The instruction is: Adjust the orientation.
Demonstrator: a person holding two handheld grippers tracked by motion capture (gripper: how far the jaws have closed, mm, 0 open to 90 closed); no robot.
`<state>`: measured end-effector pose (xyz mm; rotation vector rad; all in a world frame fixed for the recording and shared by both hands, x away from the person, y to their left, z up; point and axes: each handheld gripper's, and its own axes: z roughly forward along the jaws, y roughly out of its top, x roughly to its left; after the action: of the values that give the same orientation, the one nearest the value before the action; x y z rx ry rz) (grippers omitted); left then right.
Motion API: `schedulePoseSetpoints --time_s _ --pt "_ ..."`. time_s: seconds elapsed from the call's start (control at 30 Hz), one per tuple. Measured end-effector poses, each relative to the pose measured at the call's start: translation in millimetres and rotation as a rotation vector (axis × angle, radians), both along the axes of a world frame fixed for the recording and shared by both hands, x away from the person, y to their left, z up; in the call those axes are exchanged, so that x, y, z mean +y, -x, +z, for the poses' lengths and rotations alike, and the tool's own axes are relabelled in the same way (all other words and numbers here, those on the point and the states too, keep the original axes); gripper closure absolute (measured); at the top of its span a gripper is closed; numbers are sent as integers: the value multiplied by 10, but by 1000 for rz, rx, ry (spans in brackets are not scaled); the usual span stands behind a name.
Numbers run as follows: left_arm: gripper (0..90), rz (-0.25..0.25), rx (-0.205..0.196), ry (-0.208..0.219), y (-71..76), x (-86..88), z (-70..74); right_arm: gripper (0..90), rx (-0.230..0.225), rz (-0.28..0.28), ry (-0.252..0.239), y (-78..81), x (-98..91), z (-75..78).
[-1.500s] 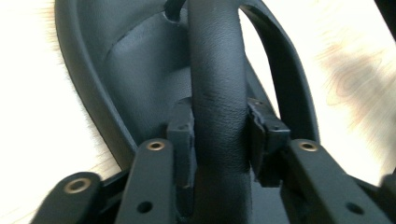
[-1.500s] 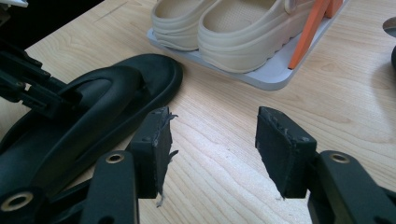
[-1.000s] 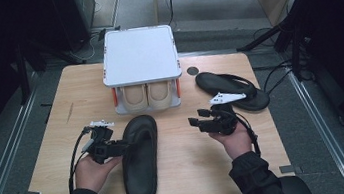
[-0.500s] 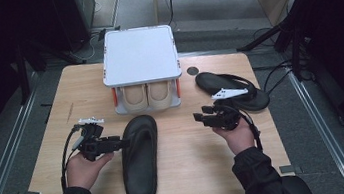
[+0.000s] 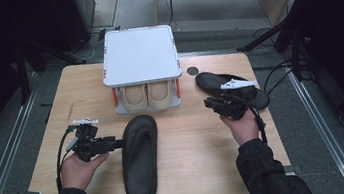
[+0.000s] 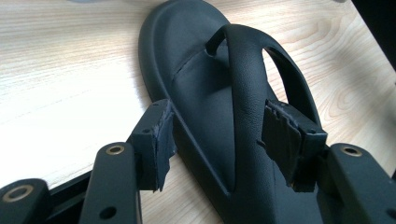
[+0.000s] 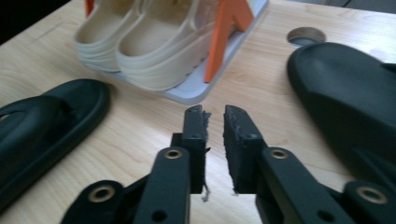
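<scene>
Pale wooden table (image 5: 196, 139) stands on a grey floor between dark surroundings, with a round hole (image 5: 192, 70) near its far edge. At the far middle sits a white shoe rack (image 5: 140, 56) with orange supports, a pair of beige slippers (image 5: 149, 96) tucked under its flat top. One black flip-flop (image 5: 140, 157) lies lengthwise on the near middle of the table. The left gripper (image 6: 217, 140) is spread wide, its jaws on either side of this sandal's strap and edge; whether the pads (image 6: 280, 133) actually touch it is hard to judge. A second black flip-flop (image 5: 232, 89) lies at the far right. The right gripper (image 7: 214, 140) hovers just beside it, jaws nearly together with a thin gap, holding nothing.
</scene>
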<state>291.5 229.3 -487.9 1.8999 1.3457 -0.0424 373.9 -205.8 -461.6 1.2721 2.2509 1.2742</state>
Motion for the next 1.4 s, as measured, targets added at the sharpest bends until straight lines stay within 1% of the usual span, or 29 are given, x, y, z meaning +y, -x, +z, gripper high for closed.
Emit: schedulePoseSetpoints --time_s 0.07,0.1,0.13,0.2,0.23,0.3,0.33,0.37,0.43,0.47,0.5,0.53,0.57,0.6,0.67,0.73,0.9,0.93,1.07,1.23,1.27,1.4 --pt "438 1 0 -4 2 9 2 850 -10 -9 12 -40 -43 -6" --pt "439 0 0 -6 1 12 -2 877 -13 -15 11 -66 -70 -21" --pt "438 -1 2 -6 0 15 -4 899 -7 -23 5 -94 -96 -42" --pt "438 -1 -1 -10 1 22 -1 900 -1 -30 8 -117 -118 -61" --pt "438 4 -6 2 3 29 8 900 20 -43 51 -189 -181 -151" --pt "439 10 -16 4 5 42 20 900 45 -51 71 -232 -233 -216" --pt "438 10 -16 4 5 42 20 900 59 -57 73 -254 -263 -245" --pt "438 10 -14 6 -1 54 18 900 59 -57 73 -254 -263 -245" --pt "438 16 -6 4 -11 67 3 900 76 -76 61 -289 -324 -282" --pt "438 11 -3 1 -16 80 -1 900 83 -87 63 -317 -360 -310" --pt "438 11 -3 1 -16 80 -1 900 83 -87 63 -317 -360 -310" --pt "438 9 -5 11 -12 82 2 900 94 -91 66 -337 -375 -339" --pt "437 9 -5 11 -12 82 2 900 103 -93 71 -346 -383 -352" --pt "437 13 -16 11 -5 77 10 900 103 -97 74 -355 -393 -364" --pt "436 10 -18 12 -6 69 16 900 107 -107 77 -372 -418 -384" --pt "437 3 -23 6 -19 58 16 900 123 -113 80 -382 -440 -403" --pt "436 -5 -16 2 -42 57 7 900 129 -131 92 -407 -487 -434" --pt "436 0 -18 3 -48 56 8 900 138 -140 90 -429 -531 -457" --pt "436 2 -18 2 -61 62 10 900 163 -162 93 -468 -611 -509" --pt "434 0 -26 0 -77 67 20 900 161 -178 107 -497 -677 -524" --pt "434 -1 -29 2 -85 67 28 900 168 -192 118 -514 -713 -541" --pt "434 -4 -31 -2 -105 69 26 900 174 -206 119 -530 -779 -557"
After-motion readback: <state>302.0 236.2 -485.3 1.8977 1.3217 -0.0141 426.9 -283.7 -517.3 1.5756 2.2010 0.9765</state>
